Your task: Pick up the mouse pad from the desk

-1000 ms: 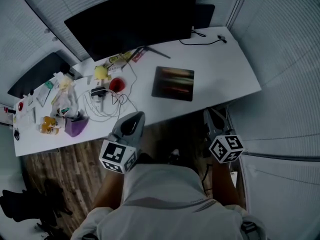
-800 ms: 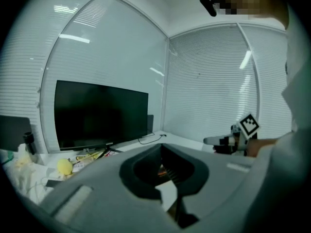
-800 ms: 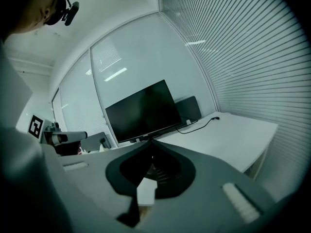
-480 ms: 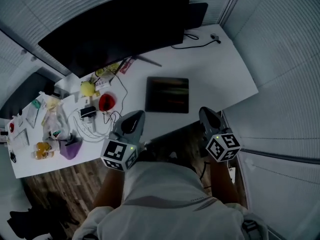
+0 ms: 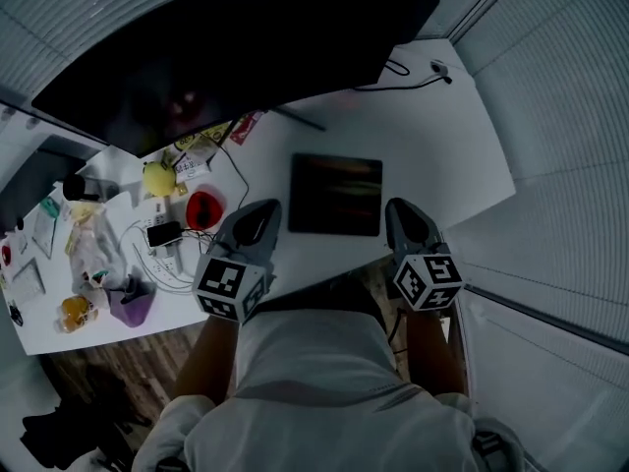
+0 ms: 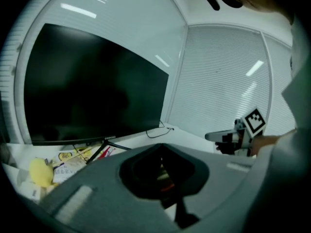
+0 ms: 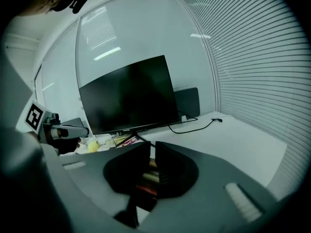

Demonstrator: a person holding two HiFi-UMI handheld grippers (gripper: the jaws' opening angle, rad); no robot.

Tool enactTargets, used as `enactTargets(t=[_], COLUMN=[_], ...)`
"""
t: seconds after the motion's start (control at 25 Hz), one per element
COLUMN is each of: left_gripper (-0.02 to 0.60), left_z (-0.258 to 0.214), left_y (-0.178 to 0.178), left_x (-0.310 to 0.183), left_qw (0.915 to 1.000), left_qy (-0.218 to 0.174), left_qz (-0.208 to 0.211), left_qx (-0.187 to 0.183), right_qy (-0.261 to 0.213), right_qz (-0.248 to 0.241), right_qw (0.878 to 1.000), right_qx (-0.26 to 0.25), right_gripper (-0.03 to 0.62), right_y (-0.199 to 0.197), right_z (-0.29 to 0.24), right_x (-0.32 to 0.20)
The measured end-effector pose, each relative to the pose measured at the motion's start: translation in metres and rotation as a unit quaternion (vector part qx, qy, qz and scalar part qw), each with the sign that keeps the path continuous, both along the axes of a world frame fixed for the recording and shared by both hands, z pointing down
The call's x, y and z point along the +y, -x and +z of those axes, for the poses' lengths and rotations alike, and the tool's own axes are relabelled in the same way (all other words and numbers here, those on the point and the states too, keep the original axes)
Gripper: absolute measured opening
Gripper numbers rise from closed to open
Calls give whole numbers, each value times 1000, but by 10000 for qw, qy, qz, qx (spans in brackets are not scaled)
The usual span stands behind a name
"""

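Head view: mouse pad (image 5: 336, 195) near desk (image 5: 444, 134) front edge.

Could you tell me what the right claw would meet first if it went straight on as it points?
Probably the mouse pad, near its right edge; depth is unclear. The right claw is opening its jaws, nothing between them.

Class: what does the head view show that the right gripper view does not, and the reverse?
Head view only: the red round thing, the purple thing, the wooden floor. Right gripper view only: the gap between the right gripper's jaws, which are opening with nothing between them. Both: the monitor, the black cable, the mouse pad flat on the desk.
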State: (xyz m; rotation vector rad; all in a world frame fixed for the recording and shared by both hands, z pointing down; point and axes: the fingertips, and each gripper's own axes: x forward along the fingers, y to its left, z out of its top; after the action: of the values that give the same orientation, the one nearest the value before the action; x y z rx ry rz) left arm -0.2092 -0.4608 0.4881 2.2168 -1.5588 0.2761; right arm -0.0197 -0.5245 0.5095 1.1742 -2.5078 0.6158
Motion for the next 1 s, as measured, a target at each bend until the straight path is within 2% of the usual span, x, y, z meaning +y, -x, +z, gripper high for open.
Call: enactTargets(t=[0.04,0.16,0.24,0.32,0.6,0.8,1.0], left_gripper=[4,58,83,134,217,242,254], left_z=[10,46,73,99,189,218,235], left_y=[1,-7,-16,-22,-29,-30,-37], left_x=[-5,-20,-27,-31,-40,-38,-37], left_qw=[9999,9982,9958,9921,9745,9654,9589], left_qy=[134,540,830,1163,2132,2463,2681], left_qz=[-55,-220,-281,-264,-303,-268,-148], left_qx=[-12,-142,-281,-378,-638,-816,-916], right_qy=[64,300,575,860,1585,1702,1896], right_qz=[10,48,-14,-98,-523,-576,-538], right_qw=[9999,9984,9961,9927,9748,9668,9600], right_qx=[102,468,669,840,1477,1818,1990], right_gripper=[48,49,78,121,246,290,282], right_y=[0,-7,-11,-12,-4,-1,-8], right_z=[9,41,66,92,165,193,215], right_x=[-7,-27,-34,-37,-29,-27,-21])
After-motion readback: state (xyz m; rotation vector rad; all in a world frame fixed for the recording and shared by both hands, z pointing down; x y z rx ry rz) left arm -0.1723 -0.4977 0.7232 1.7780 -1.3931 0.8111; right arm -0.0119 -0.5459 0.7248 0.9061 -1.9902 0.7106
